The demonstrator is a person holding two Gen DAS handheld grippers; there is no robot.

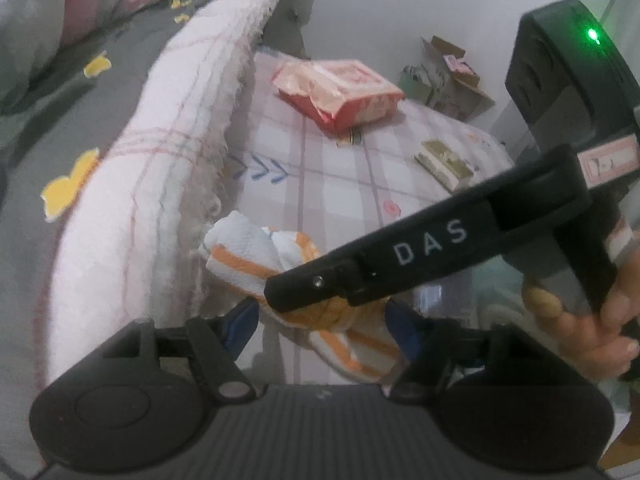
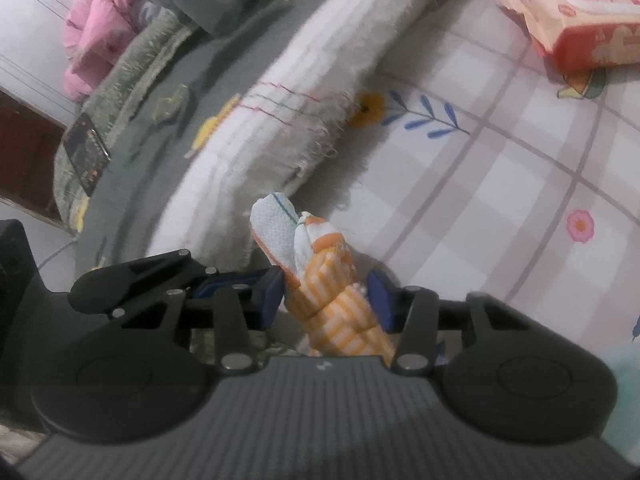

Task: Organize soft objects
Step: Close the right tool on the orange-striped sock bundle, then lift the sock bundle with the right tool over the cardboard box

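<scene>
A rolled orange-and-white striped towel (image 1: pixel 244 252) (image 2: pixel 320 264) lies on the checked bedsheet (image 1: pixel 328 184), against the edge of a folded white blanket. In the right wrist view my right gripper (image 2: pixel 326 300) has both blue pads (image 2: pixel 378 300) pressed on the towel's middle. In the left wrist view one black finger (image 1: pixel 400 256) of that gripper crosses in front of the towel, with a hand on its handle. My left gripper (image 1: pixel 322 322) straddles the same towel lower down. Its left pad (image 1: pixel 240 320) stands clear of the cloth, so it is open.
A folded white plaid blanket (image 1: pixel 160 140) and a grey quilt with yellow flowers (image 1: pixel 60 120) fill the left. A red pack of wipes (image 1: pixel 340 92) and a small box (image 1: pixel 444 164) lie on the sheet. Cardboard boxes (image 1: pixel 448 76) stand on the floor beyond. A pink garment (image 2: pixel 100 32) lies far back.
</scene>
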